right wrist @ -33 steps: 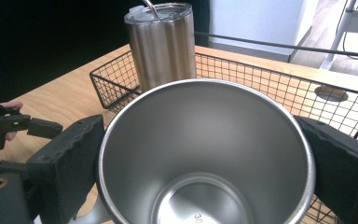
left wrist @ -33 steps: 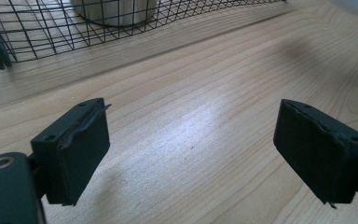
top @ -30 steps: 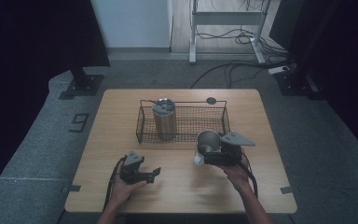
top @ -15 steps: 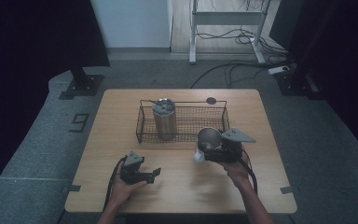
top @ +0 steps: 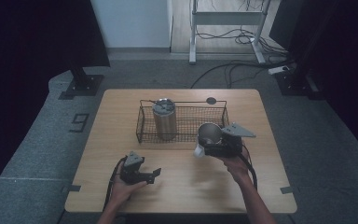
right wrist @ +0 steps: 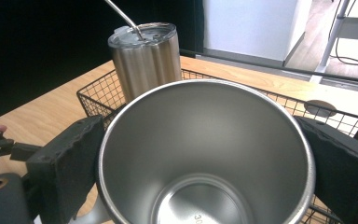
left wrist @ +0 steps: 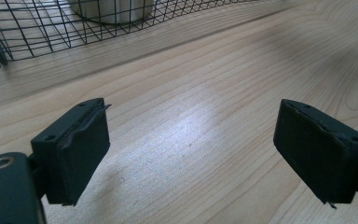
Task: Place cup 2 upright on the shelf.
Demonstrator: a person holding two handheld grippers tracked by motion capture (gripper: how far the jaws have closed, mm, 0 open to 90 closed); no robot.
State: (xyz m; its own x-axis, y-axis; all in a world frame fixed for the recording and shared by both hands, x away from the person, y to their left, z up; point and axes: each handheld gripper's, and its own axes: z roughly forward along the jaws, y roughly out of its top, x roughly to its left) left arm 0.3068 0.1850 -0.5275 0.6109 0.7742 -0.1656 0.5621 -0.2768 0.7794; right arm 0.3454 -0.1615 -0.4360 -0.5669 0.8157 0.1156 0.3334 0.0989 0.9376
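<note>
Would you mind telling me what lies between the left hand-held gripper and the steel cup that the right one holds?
Just bare wooden table: the high view shows nothing between the left hand-held gripper and the steel cup.

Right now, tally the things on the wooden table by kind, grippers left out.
Steel drinking vessels: 2, the lidded steel tumbler with a straw and the open steel mug.
Black wire baskets: 1.
Total: 3.
</note>
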